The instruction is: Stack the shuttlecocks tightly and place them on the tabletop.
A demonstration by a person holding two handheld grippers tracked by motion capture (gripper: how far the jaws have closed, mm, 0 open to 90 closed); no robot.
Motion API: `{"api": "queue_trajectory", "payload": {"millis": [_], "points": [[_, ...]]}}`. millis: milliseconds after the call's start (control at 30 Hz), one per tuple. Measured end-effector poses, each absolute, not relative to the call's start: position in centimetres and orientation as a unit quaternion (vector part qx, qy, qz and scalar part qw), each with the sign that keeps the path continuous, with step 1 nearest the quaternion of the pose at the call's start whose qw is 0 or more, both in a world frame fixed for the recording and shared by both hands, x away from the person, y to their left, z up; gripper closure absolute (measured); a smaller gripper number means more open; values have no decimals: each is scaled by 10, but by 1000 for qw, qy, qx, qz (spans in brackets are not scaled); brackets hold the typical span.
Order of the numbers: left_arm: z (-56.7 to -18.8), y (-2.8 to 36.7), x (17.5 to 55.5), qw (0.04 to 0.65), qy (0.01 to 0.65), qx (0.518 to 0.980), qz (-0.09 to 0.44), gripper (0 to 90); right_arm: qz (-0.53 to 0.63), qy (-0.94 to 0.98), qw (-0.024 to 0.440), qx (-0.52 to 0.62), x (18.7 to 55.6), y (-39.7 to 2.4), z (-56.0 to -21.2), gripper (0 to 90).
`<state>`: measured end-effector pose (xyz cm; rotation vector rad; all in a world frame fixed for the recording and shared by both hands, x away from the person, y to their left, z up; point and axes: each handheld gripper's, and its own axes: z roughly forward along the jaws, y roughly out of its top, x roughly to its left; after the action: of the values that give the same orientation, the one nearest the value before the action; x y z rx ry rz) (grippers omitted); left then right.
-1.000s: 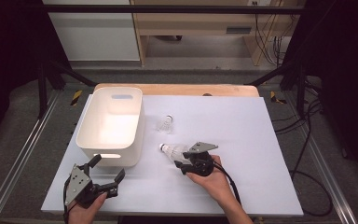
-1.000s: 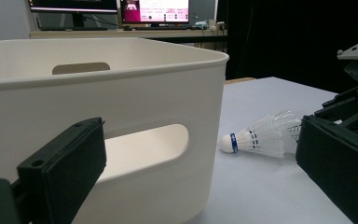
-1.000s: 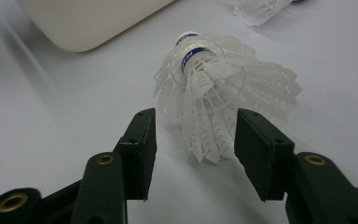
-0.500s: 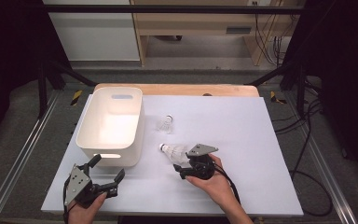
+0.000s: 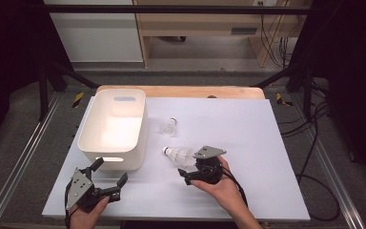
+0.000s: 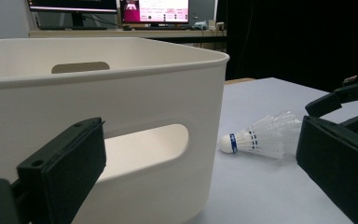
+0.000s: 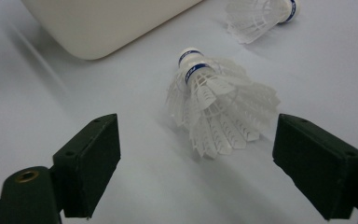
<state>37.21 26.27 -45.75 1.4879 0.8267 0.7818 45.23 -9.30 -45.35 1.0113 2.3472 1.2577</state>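
Note:
A white feather shuttlecock lies on its side on the white table, cork toward the white bin. My right gripper sits just behind its skirt. In the right gripper view the shuttlecock lies between the spread jaws of the right gripper, which have just been opening; neither pad touches it. A second shuttlecock rests farther back, beside the bin. My left gripper stands open near the bin's front wall with nothing between its jaws.
The bin's handle slot faces the left gripper. A wooden board runs along the table's far edge. Metal rails flank the table, with cables on the floor at the right. Bare table surface spreads right of the shuttlecocks.
The right gripper's jaws have spread apart around the near shuttlecock, which stays in about the same spot. The left gripper has not moved.

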Motion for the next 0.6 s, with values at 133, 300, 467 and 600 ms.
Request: {"api": "queue_trajectory", "payload": {"millis": [133, 300, 467, 600], "points": [[-457, 263, 372, 592, 355, 640, 337, 15, 442, 812, 149, 352, 458, -92, -445, 115], [-457, 262, 372, 593, 355, 640, 336, 15, 446, 810, 158, 347, 470, -84, -430, 88], [-457, 263, 372, 593, 355, 639, 337, 15, 453, 802, 174, 348, 490, -79, -415, 78], [-457, 263, 372, 593, 355, 639, 337, 15, 460, 792, 187, 355, 503, -75, -404, 67]]}}
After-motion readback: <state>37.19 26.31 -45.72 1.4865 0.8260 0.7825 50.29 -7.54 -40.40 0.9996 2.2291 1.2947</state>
